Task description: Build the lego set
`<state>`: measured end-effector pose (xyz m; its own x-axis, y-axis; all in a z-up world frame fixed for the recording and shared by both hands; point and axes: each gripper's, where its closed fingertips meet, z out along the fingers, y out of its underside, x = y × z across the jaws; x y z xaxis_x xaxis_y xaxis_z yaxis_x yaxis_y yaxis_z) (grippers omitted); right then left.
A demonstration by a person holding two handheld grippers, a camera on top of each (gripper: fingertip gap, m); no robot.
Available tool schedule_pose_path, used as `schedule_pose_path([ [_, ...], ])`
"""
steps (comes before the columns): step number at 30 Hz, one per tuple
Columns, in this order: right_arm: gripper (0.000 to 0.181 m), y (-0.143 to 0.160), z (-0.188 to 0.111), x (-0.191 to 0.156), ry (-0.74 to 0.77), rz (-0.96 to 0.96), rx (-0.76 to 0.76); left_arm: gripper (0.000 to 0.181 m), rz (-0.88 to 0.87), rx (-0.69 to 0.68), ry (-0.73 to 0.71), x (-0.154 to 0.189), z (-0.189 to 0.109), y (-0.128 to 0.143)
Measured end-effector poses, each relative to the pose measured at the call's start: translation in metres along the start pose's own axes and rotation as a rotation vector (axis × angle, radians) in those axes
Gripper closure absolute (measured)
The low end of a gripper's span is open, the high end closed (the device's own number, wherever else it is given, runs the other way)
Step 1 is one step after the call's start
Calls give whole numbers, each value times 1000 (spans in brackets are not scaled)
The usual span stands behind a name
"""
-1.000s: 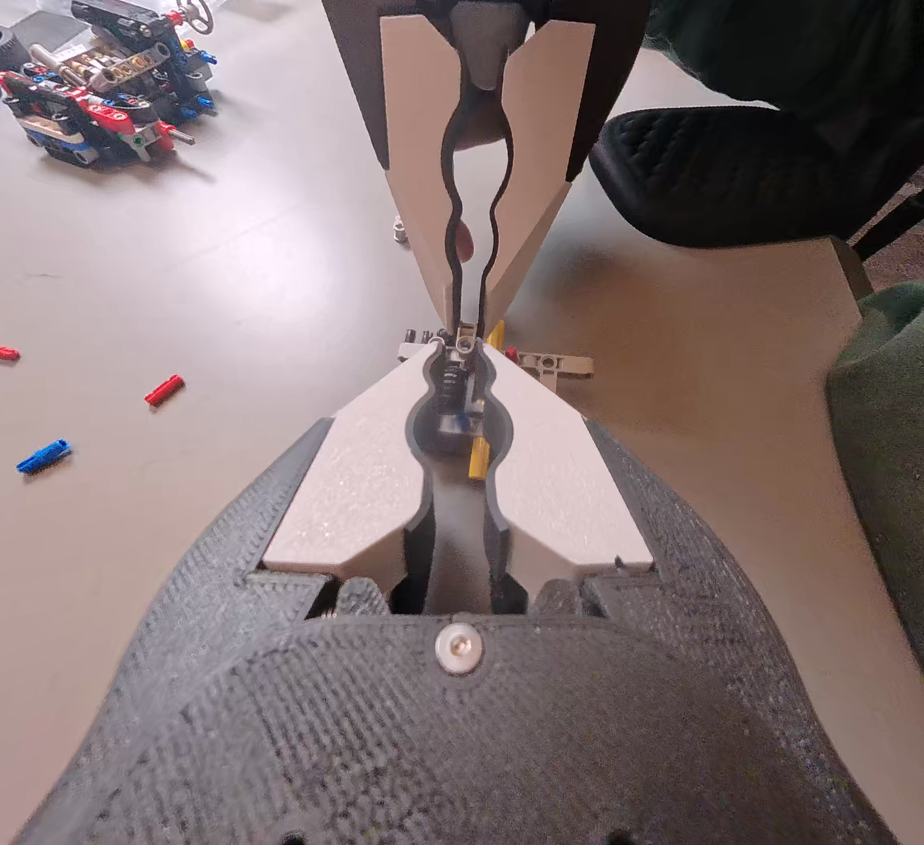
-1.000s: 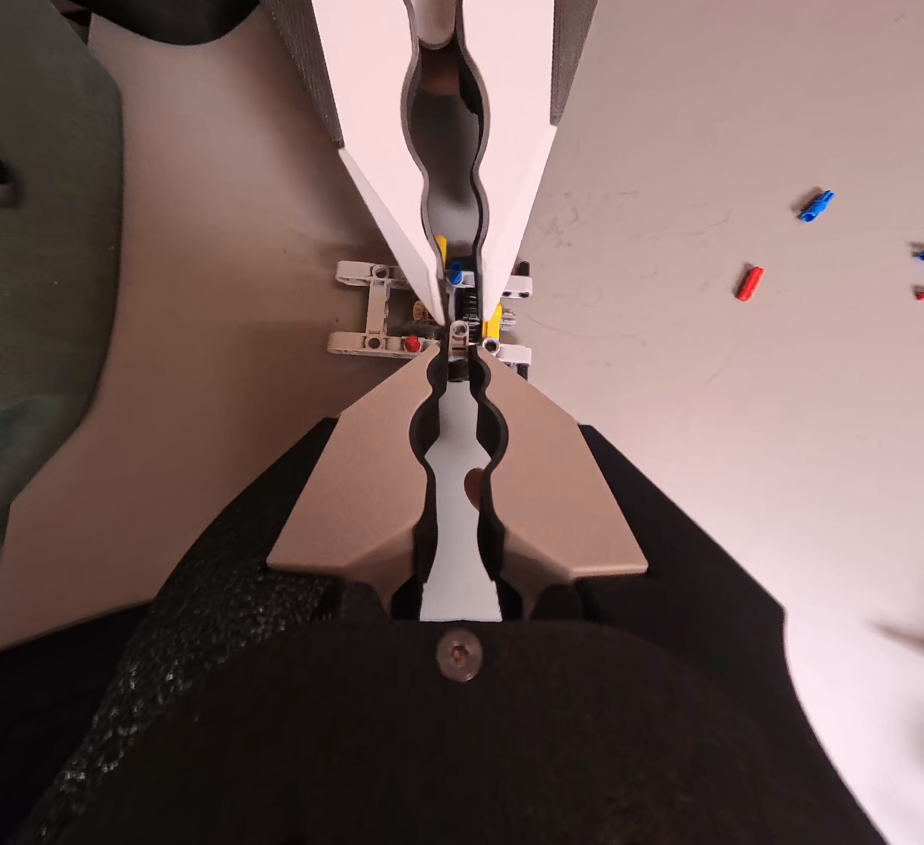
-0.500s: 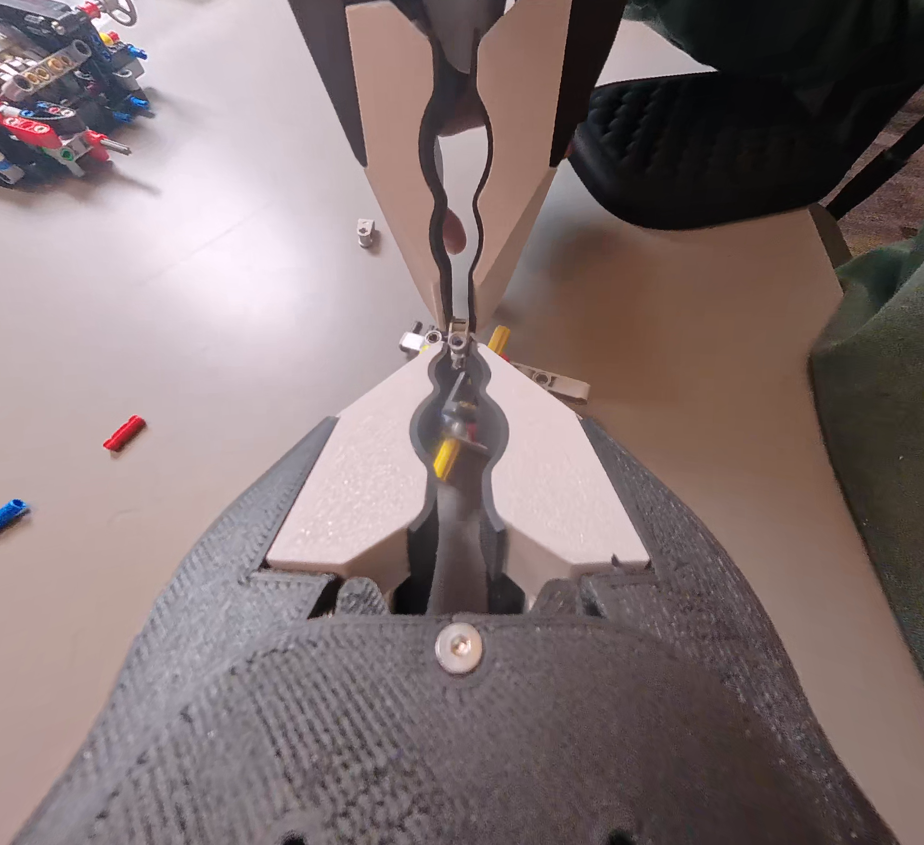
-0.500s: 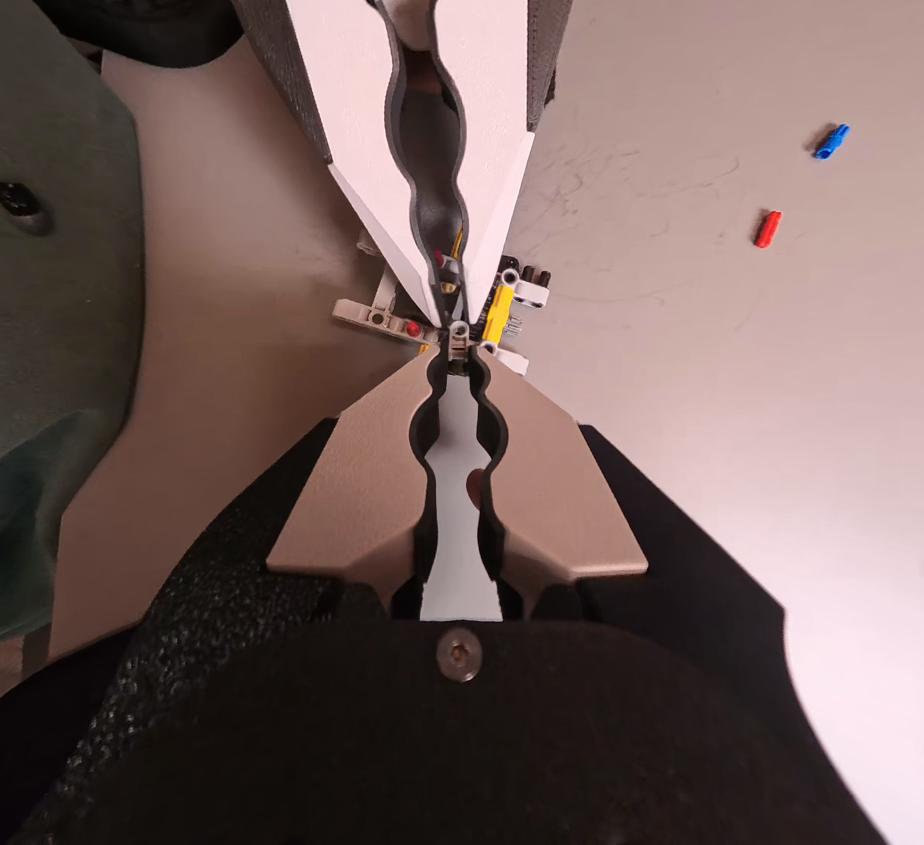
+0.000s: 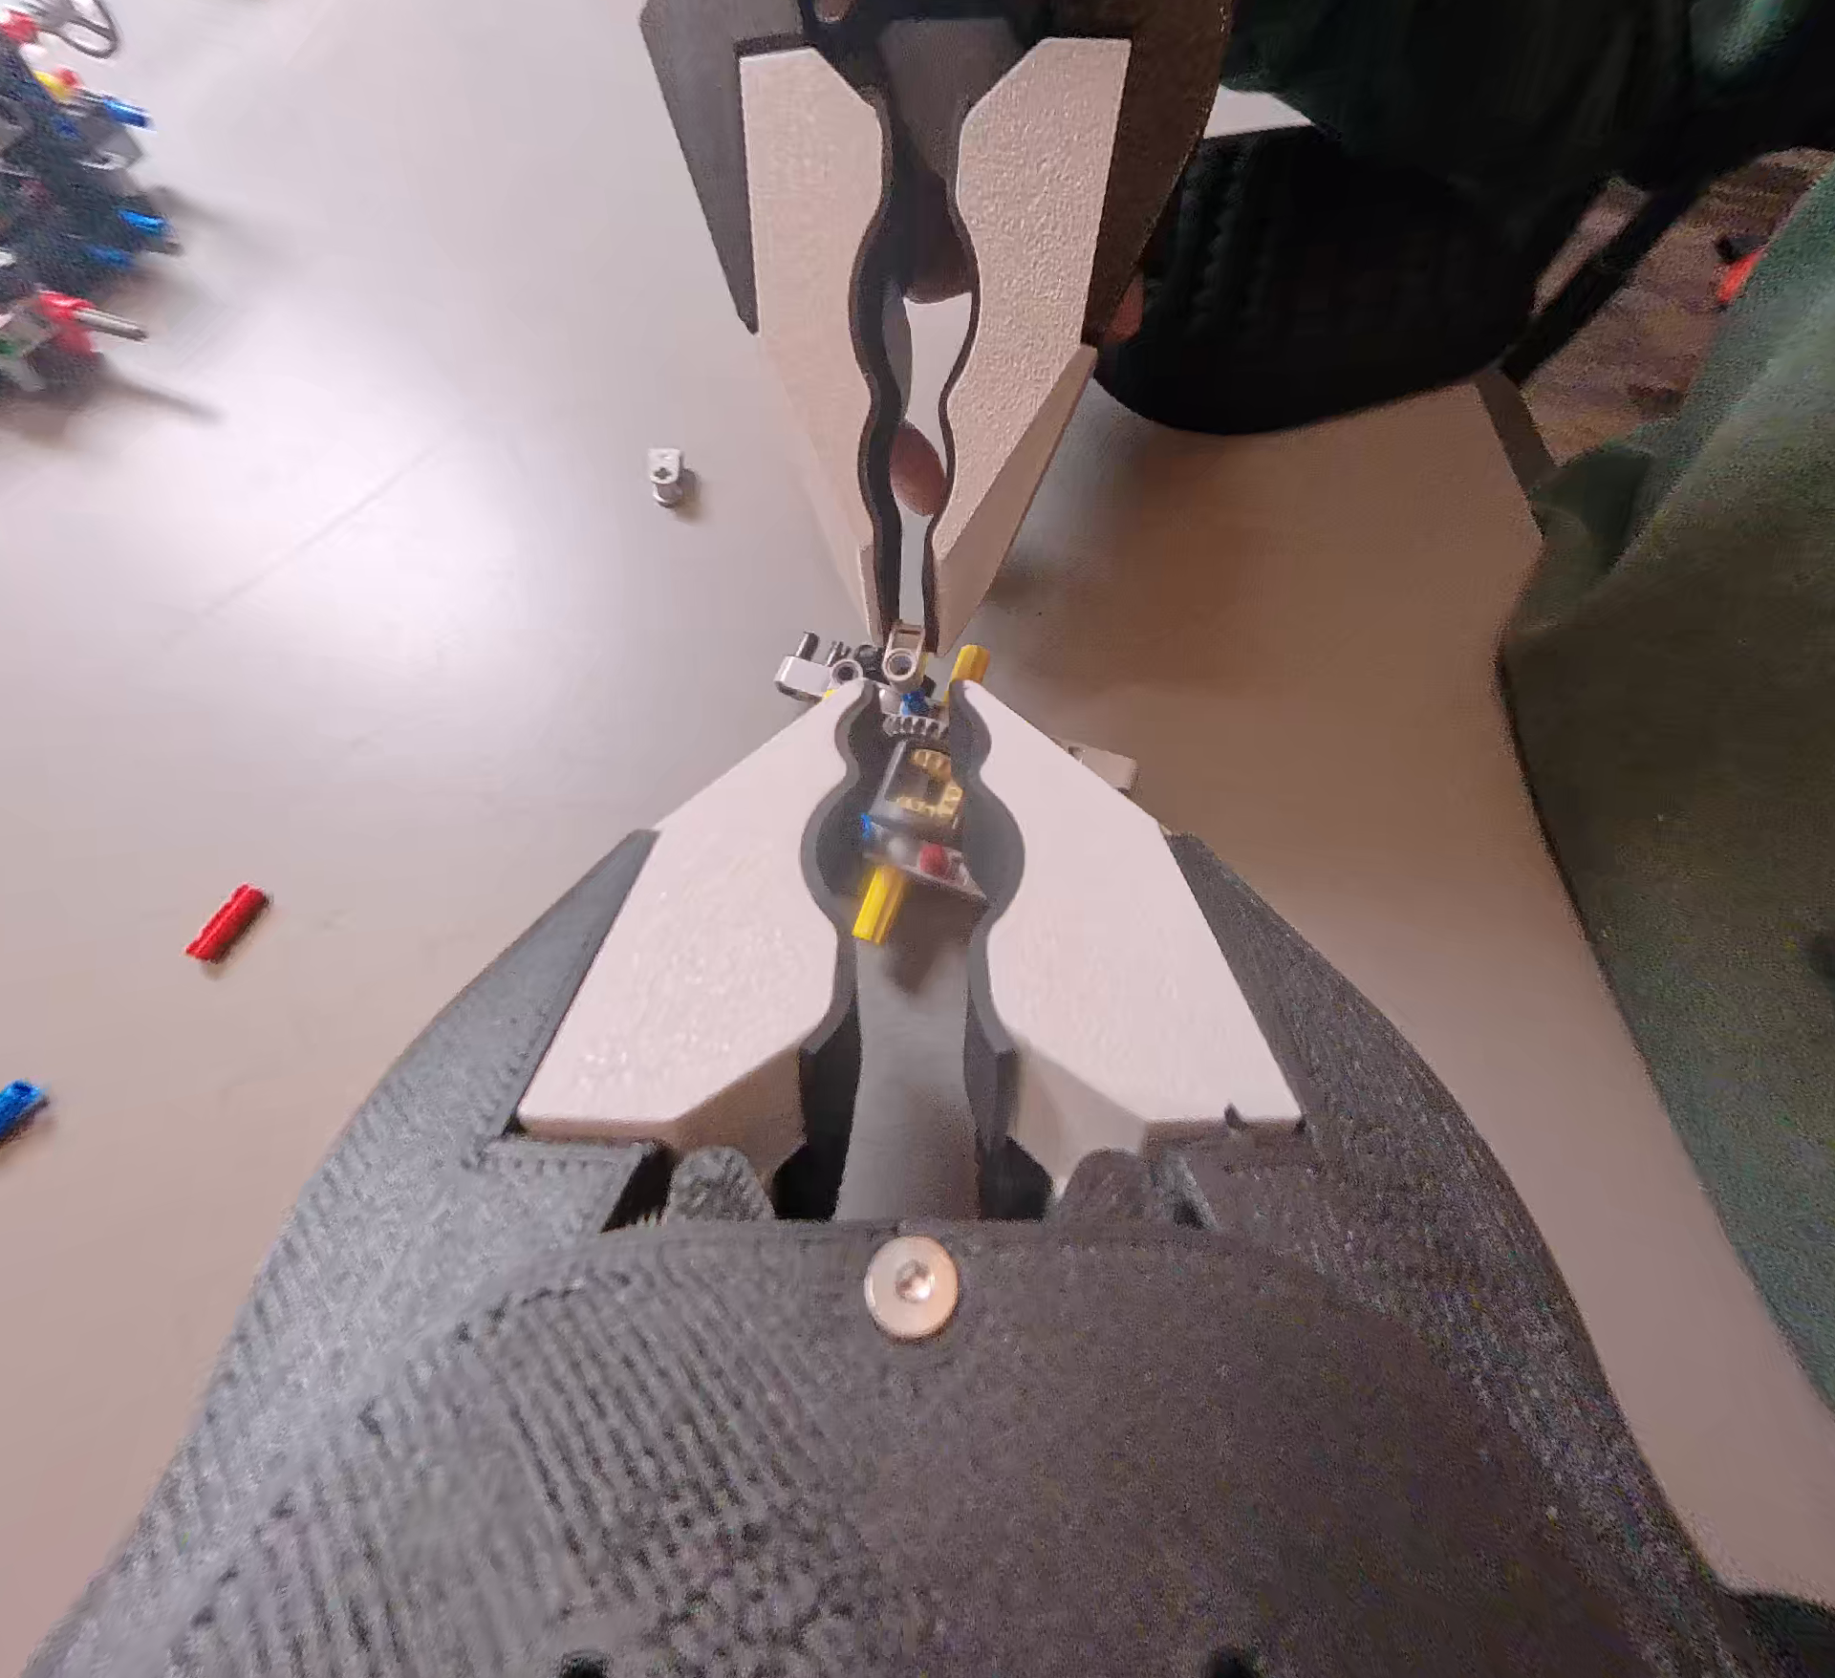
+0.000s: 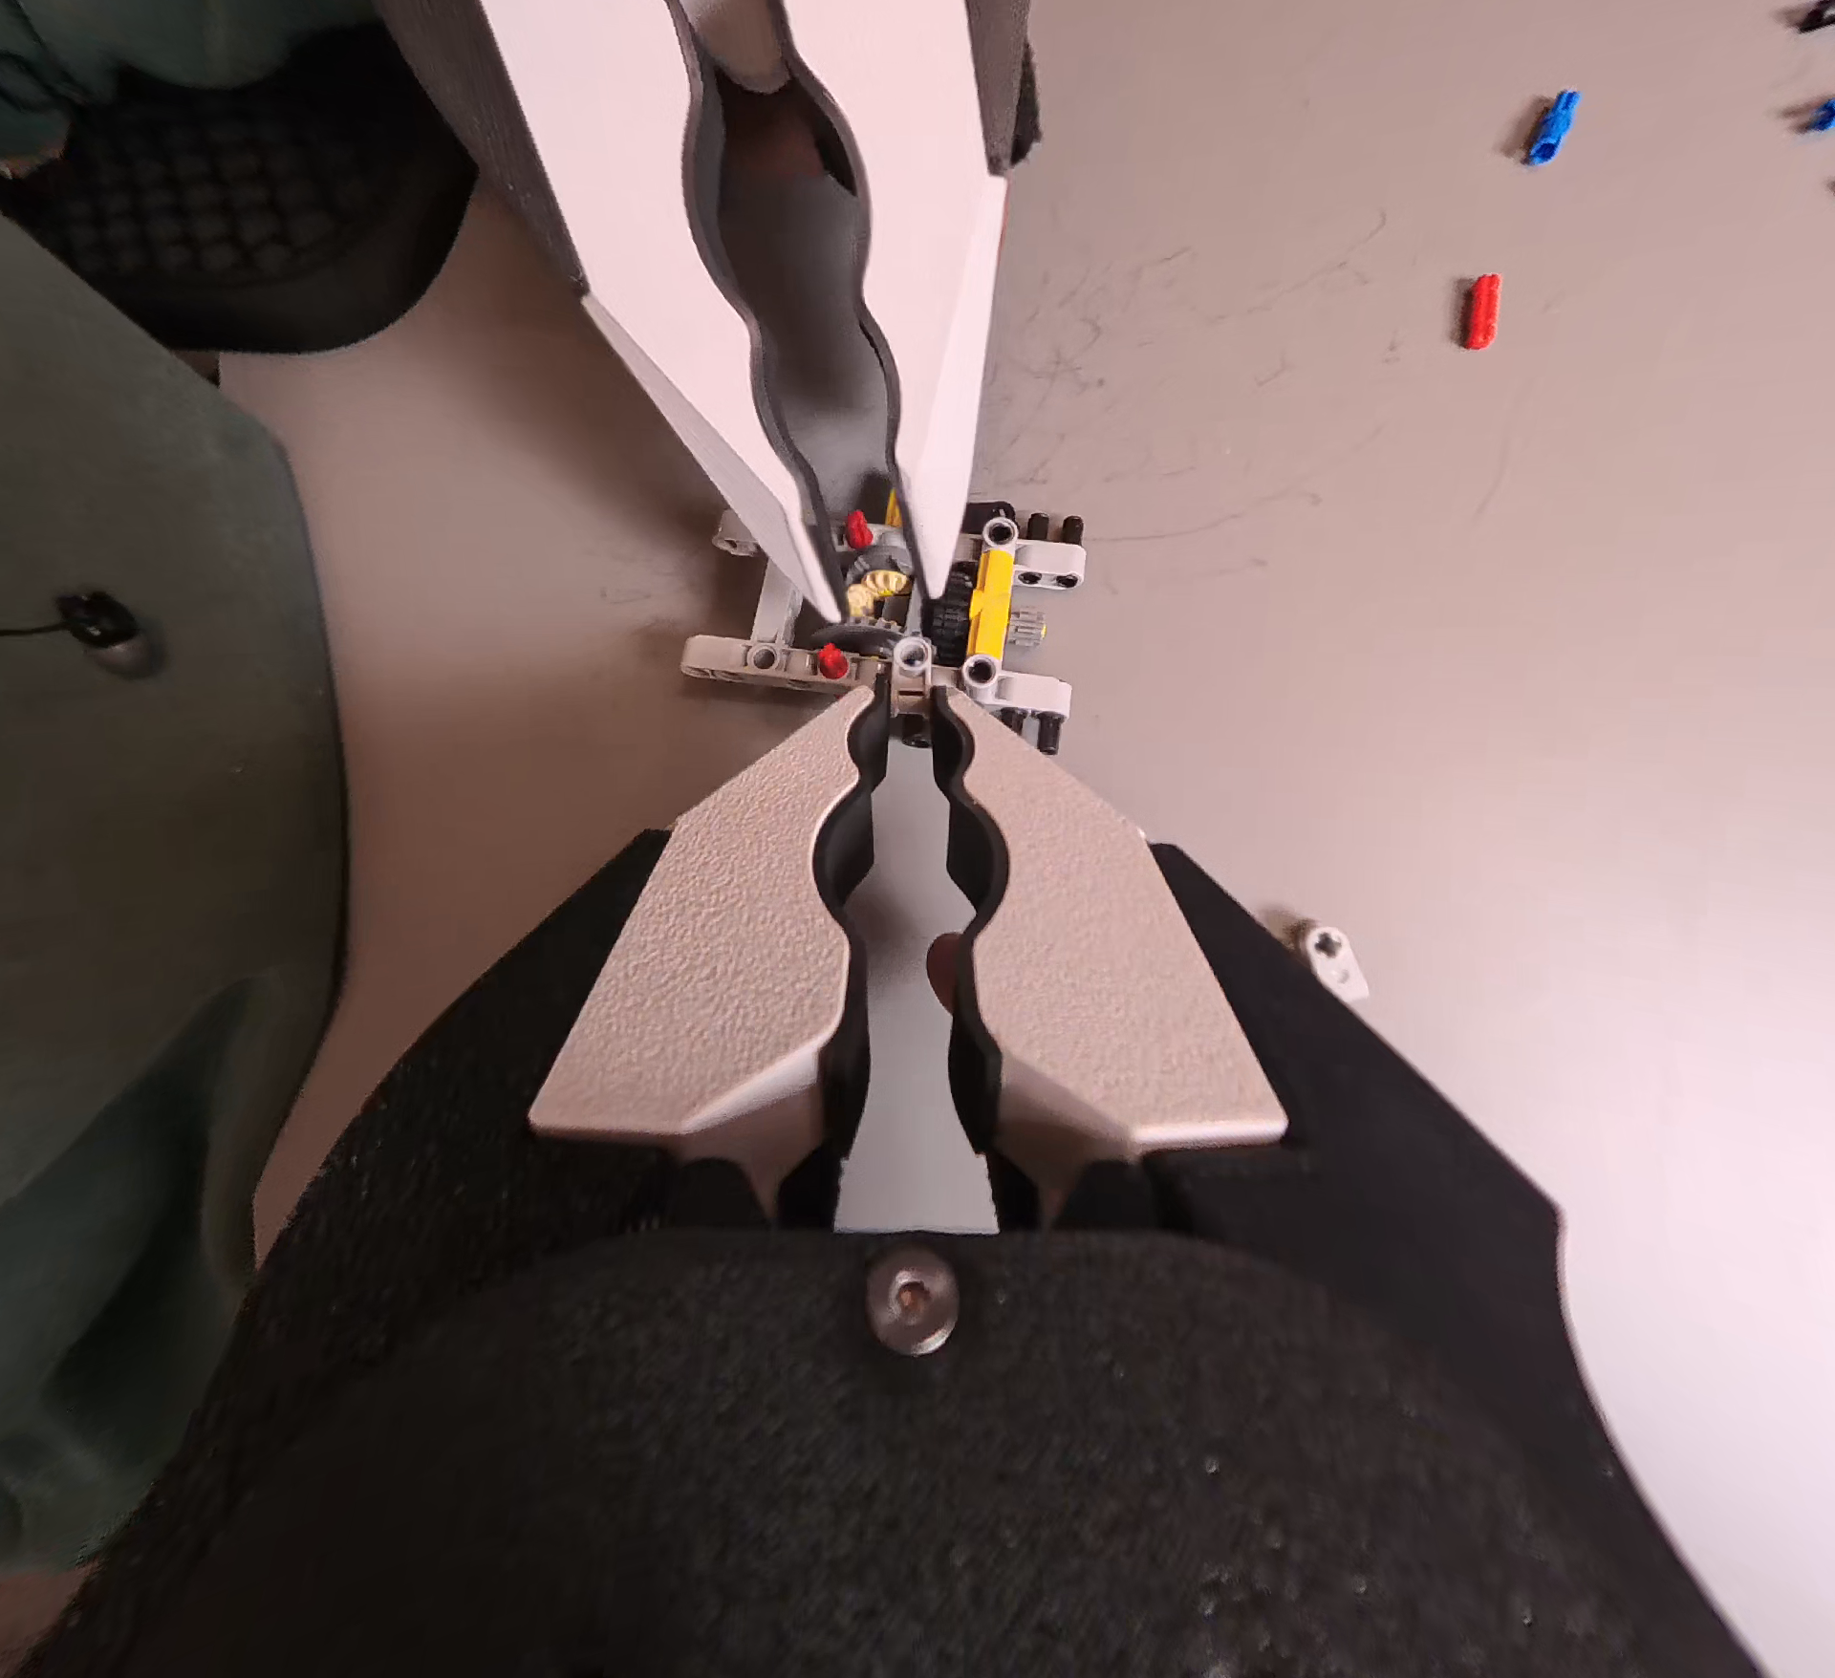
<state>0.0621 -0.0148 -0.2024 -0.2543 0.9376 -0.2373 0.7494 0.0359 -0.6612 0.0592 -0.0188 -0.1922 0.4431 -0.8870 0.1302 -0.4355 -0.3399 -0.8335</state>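
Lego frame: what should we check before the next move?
1. Left gripper shut on the frame: ok.
2. Right gripper shut on the grey connector: ok.
3. Connector lined up with its hole: cannot tell, the grippers hide it.
4. Frame flat on the table: cannot tell.
5. Spare grey piece clear of both grippers: ok.
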Motion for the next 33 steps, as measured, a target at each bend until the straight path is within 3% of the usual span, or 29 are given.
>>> schedule_pose_path([
  [1, 175, 0, 0, 0, 0, 12, 6, 169, 8, -20, 26, 0, 1, 2],
  [9, 175, 1, 2, -2, 16, 58, 37, 173, 55, -52, 162, 1, 12, 2],
  [16, 175, 3, 4, -4, 16, 66, 45, 176, 54, -51, 165, 3, 14, 5],
  [23, 168, 1, 4, -6, 78, -45, 48, 177, 81, -74, 166, 6, 14, 6],
  [30, 174, 1, 6, -8, 149, -158, 20, 176, 77, -85, 166, 8, 13, 7],
  [33, 175, 0, 6, -8, 140, -115, 19, 173, 82, -89, 143, 6, 11, 7],
])
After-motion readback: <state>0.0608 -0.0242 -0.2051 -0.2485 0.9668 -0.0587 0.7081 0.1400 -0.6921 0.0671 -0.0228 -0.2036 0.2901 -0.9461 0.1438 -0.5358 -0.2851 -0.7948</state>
